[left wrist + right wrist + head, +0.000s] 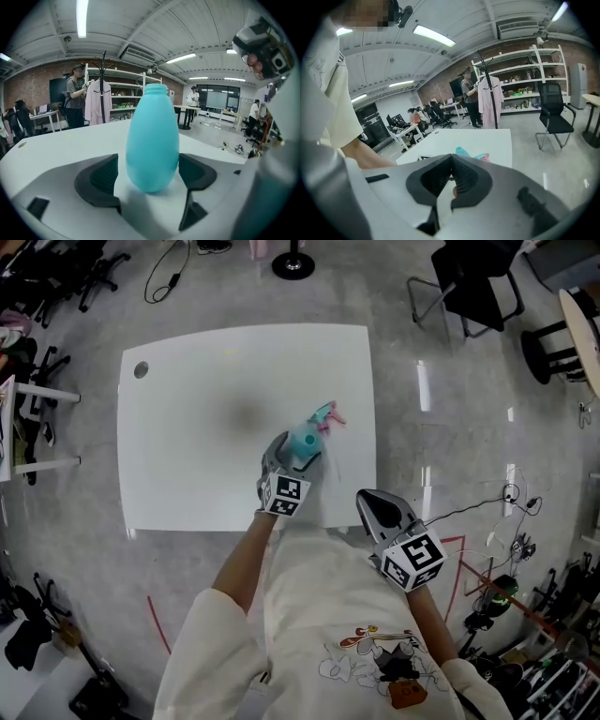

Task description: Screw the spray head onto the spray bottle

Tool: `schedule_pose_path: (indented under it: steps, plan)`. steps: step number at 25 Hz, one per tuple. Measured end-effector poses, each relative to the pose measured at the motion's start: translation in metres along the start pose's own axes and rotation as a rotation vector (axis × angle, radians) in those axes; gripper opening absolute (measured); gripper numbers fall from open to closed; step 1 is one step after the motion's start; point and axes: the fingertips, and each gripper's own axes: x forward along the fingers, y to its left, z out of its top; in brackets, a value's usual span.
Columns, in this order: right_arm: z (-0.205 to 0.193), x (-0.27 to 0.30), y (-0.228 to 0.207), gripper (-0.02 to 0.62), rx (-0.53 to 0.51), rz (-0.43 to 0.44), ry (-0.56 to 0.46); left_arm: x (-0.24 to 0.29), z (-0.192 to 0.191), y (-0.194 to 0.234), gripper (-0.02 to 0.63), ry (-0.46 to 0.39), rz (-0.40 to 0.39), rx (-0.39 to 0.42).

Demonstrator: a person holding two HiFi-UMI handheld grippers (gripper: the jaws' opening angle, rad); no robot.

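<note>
A white tabletop (187, 427) stood on a grey floor (450, 409) with dark chairs (473, 282) round it. In the head view, a turquoise spray bottle (302, 440) stood upright near the tabletop's near right part. The spray head (327, 415), with its pink trigger, lay just beside it on the far side. The left gripper (289, 457) reached in around the bottle, and the right gripper (367, 496) hung well apart near the tabletop's near right corner. The left gripper view showed what the head view could not. That gripper's fingers (104, 176) were spread wide to either side of the bottle without squeezing it, and the bottle's neck was uncapped. Its opaque wall hid whatever was inside, and the spray head was out of sight there. A coat rack (102, 89) and shelves (126, 96) stood behind. In the right gripper view the fingers (465, 176) were pressed together on nothing, with the bottle's neck and the pink trigger showing beyond them.
</note>
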Motion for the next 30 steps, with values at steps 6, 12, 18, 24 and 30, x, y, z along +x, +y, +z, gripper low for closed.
schedule_pose_path:
  steps: [6,12,18,24,30]
  plan:
    - [-0.003,0.019,-0.008,0.008,0.047,-0.03,0.025,0.013,0.003,0.002,0.387,-0.062,-0.044,0.005]
    - [-0.013,0.043,-0.013,0.008,0.06,-0.049,0.049,0.019,-0.002,-0.003,0.385,-0.056,-0.095,0.019]
    - [-0.026,0.077,-0.024,0.008,0.052,-0.075,0.099,0.02,-0.005,-0.001,0.385,-0.019,-0.079,0.034]
    - [-0.038,0.125,-0.07,0.014,0.282,-0.042,0.227,0.018,-0.006,0.002,0.383,-0.018,-0.09,0.039]
    - [-0.045,0.189,-0.112,0.102,0.371,-0.055,0.468,0.007,-0.017,0.009,0.383,0.009,-0.071,0.033]
